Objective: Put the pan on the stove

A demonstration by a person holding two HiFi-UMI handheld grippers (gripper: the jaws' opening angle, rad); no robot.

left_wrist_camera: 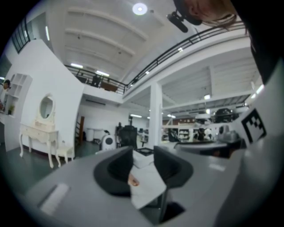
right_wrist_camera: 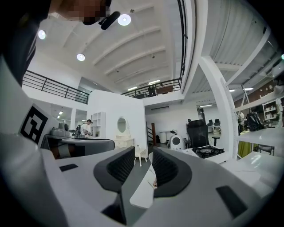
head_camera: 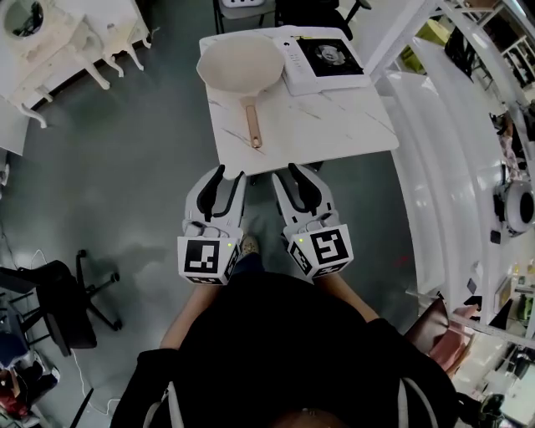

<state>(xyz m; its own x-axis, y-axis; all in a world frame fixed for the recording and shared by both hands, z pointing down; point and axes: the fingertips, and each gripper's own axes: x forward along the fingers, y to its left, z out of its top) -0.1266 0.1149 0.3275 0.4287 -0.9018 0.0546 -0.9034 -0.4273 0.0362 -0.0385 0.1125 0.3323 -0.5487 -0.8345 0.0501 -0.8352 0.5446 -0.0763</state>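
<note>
A cream pan with a copper-coloured handle lies on the left half of a small white marble table. Its handle points toward me. To its right, at the table's far corner, sits a white portable stove with a black burner. Both grippers hover side by side just short of the table's near edge. The left gripper is open and empty. The right gripper is open a narrow gap and empty. The handle's tip shows between the left jaws. The stove appears in the right gripper view.
A black office chair stands on the grey floor at the left. A white dressing table is at the far left. A long curved white counter runs along the right side. Another chair stands behind the table.
</note>
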